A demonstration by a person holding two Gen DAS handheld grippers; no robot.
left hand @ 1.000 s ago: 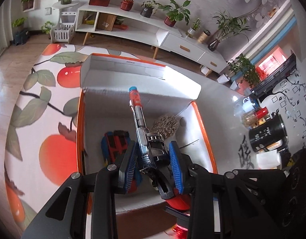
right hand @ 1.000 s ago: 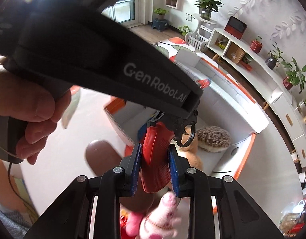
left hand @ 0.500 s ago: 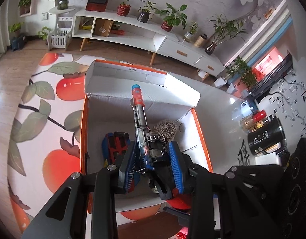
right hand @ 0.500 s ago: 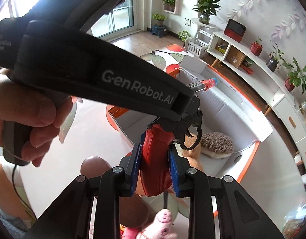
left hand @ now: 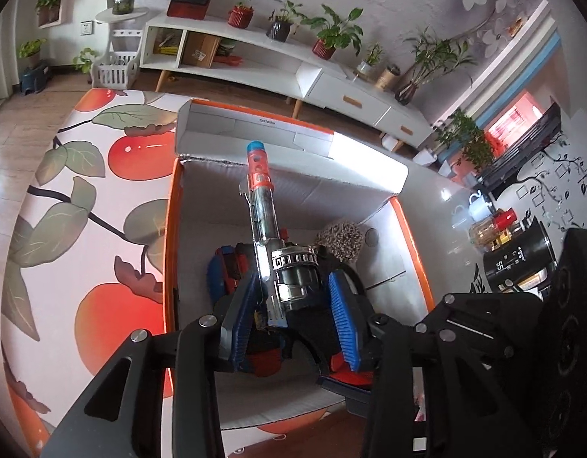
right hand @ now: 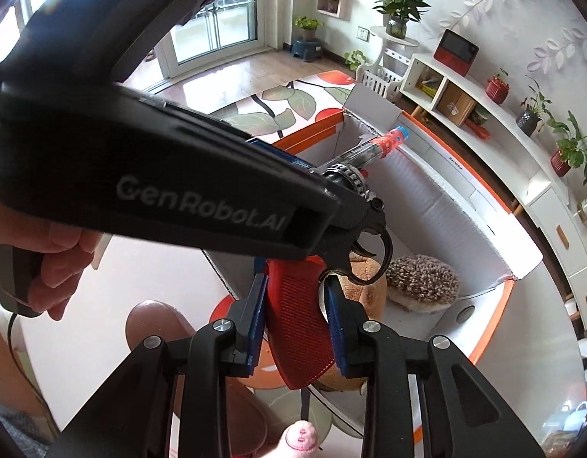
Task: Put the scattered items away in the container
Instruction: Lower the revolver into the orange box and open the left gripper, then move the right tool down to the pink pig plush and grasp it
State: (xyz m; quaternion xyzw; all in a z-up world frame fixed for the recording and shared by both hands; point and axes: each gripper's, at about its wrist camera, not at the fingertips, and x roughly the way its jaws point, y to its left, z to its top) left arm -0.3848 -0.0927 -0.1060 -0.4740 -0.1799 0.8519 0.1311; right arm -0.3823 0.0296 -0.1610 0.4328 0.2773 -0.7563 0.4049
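Over box point(left hand: 170, 229), revolver point(left hand: 263, 206) loose in just-opening left gripper point(left hand: 293, 290), right gripper point(right hand: 295, 290); hand point(right hand: 57, 267) right-view only.

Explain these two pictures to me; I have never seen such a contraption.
There is no robot here. A person holds a two-fingered tool in each hand, and each tool has a wide-angle camera looking along its fingers. One picture is from the left hand-held gripper, the other from the right hand-held gripper. That second picture also shows the person's hand on the left tool's handle.

On a fruit-print cloth stands an open white and orange box. Inside it lie a spiky hedgehog toy and a blue and red toy.

A toy gun hangs over the box, its silver drum between the left jaws and its red grip between the right ones. Both sets of jaws have just been opening, so it seems about to drop in.
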